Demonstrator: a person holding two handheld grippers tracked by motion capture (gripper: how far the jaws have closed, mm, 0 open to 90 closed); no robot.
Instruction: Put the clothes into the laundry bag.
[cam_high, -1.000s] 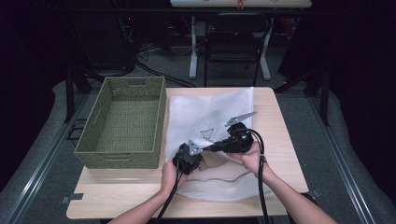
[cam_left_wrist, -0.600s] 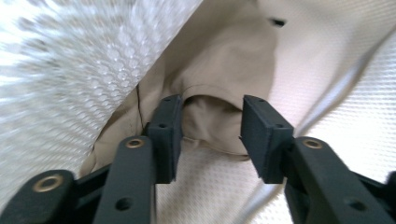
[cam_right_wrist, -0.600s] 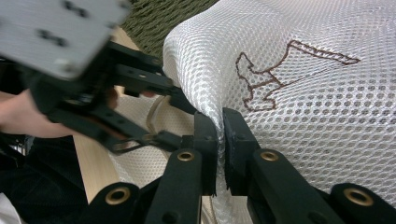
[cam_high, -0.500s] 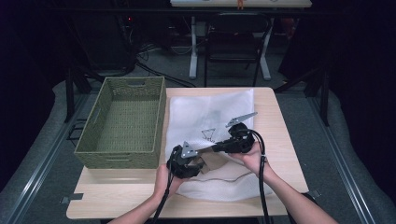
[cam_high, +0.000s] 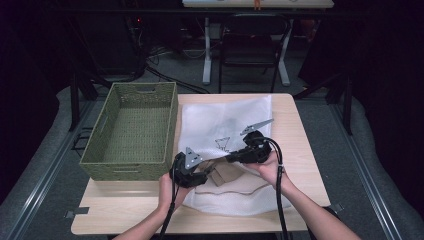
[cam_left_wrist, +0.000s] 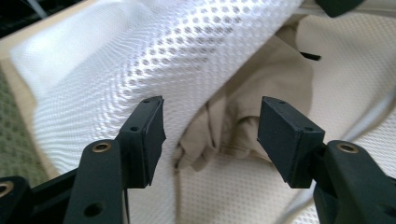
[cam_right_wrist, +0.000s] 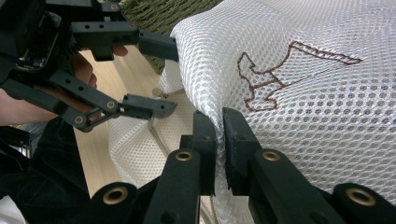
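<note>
While right gripper (cam_right_wrist: 219, 140) pinches mesh bag (cam_high: 225, 120), left gripper (cam_left_wrist: 210, 135) jaws opened, backed off.

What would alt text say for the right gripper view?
The right gripper pinches the edge of a white mesh bag with a brown stitched outline. The left gripper stands open farther off, its jaws having just been opening, with the green basket behind.

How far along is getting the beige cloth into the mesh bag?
Done: the beige cloth lies inside the mesh bag. In hand: the right gripper pinches the bag's edge up; the left gripper, jaws just opened, holds nothing. Left: closing the bag; the basket holds nothing.
</note>
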